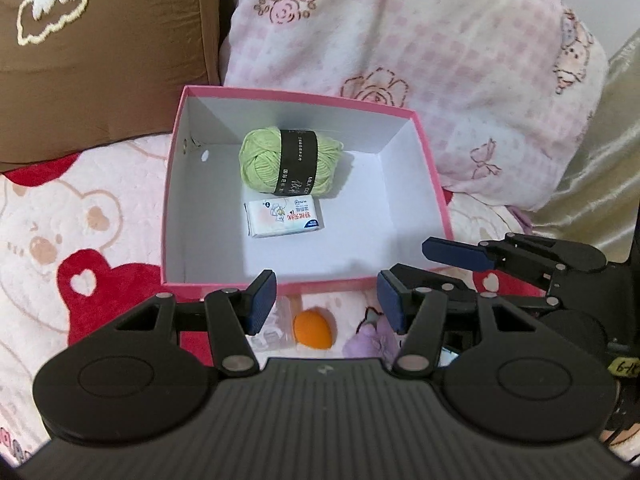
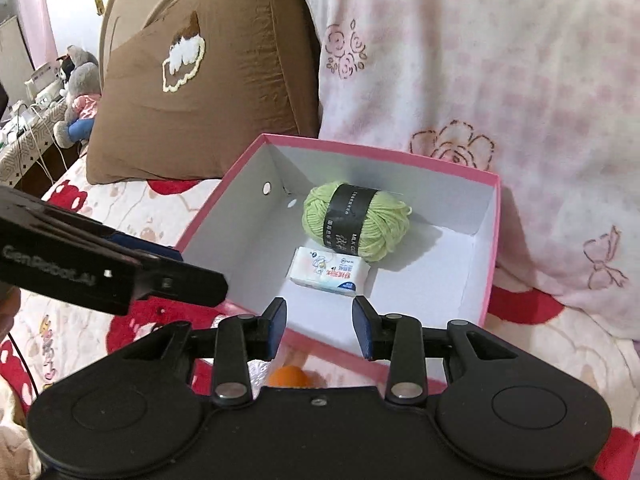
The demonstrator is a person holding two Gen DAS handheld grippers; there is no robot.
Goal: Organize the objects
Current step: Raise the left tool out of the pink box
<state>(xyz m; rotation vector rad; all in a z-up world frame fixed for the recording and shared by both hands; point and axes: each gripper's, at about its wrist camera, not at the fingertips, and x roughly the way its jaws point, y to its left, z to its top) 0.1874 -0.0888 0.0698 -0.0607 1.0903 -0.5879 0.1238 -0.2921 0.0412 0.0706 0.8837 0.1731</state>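
Setting: a bed covered by a pink blanket [image 1: 100,216] printed with bears and red hearts; a brown cushion [image 1: 100,52] and a pink-checked quilt [image 1: 420,40] lie behind the work area.
Pink box [image 1: 434,184]: open-topped, white inside, resting on the blanket just in front of the cushion and quilt.
Green yarn ball [image 1: 260,160]: wrapped in a black paper band, lying inside the box toward its far wall.
Tissue pack [image 1: 285,216]: small, white, printed; flat on the box floor just in front of the yarn, close to it or touching.
Orange egg-shaped sponge [image 1: 310,327]: outside the box, on the blanket just below the near wall, beside a clear plastic wrapper [image 1: 272,334].
Purple soft item [image 1: 372,340]: also outside the box, right of the sponge; its kind cannot be told.
Left gripper [image 1: 326,300]: above the near edge of the box, jaws parted with nothing between the blue pads; the sponge shows through the gap below.
Right gripper [image 2: 320,326]: alongside, over the same near wall, jaws apart by a narrower gap and holding nothing.
Background: plush toys [image 2: 78,92] on a side surface at the far left of the right wrist view.
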